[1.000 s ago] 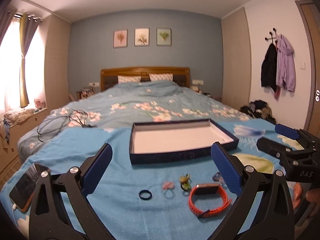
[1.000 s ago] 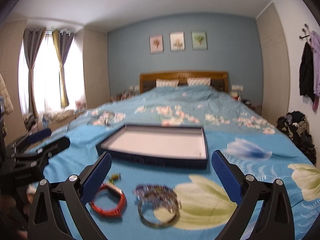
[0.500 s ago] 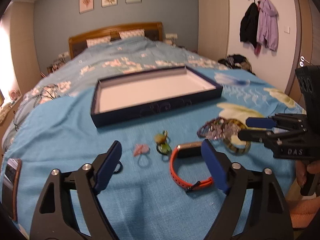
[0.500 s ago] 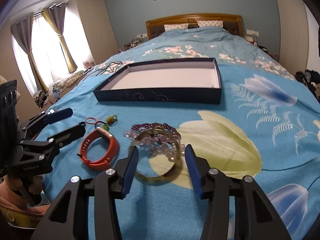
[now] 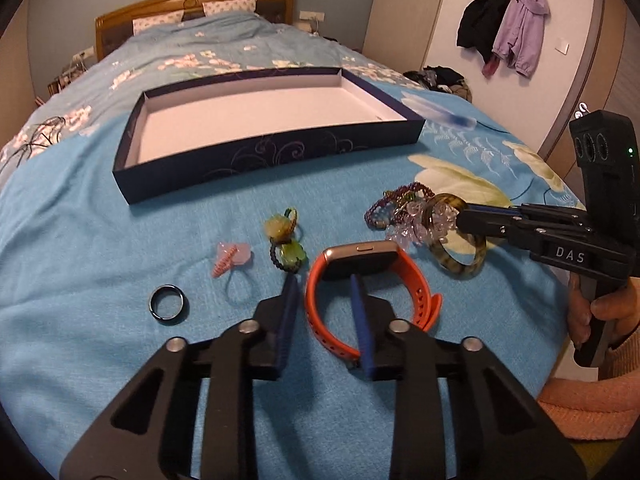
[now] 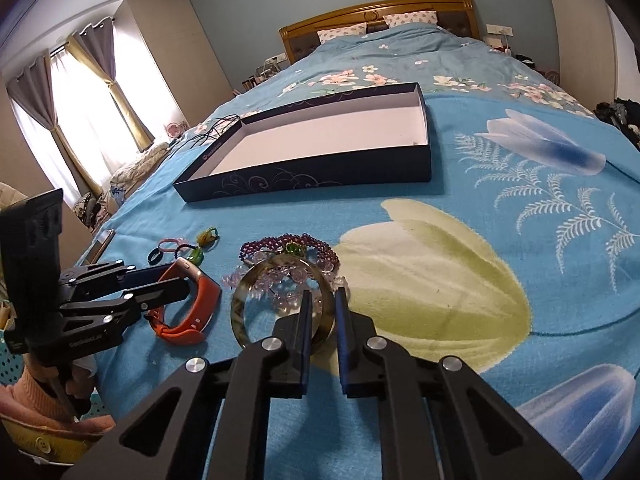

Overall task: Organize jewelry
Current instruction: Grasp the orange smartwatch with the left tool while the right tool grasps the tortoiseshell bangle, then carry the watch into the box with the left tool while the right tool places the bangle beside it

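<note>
A dark blue tray (image 5: 256, 156) with a white floor lies on the bed; it also shows in the right wrist view (image 6: 320, 180). My left gripper (image 5: 322, 280) straddles the near band of an orange wristband watch (image 5: 416, 280), its jaws narrowed around the strap. My right gripper (image 6: 322, 298) is closed around the rim of a brown-green bangle (image 6: 240, 312). The bangle lies against purple and clear bead bracelets (image 6: 288, 252). A black ring (image 5: 168, 304), a pink hair tie (image 5: 232, 260) and a green charm hair tie (image 5: 286, 240) lie to the left of the watch.
A phone (image 6: 100, 244) lies at the bed's left edge. Pillows and a wooden headboard (image 5: 192, 0) are at the far end. Coats (image 5: 504, 28) hang on the right wall. A cable (image 6: 208, 136) lies left of the tray.
Both grippers have dropped down to the bed and narrowed. The left one has closed in on the orange watch band, the right one on the bangle's rim.
</note>
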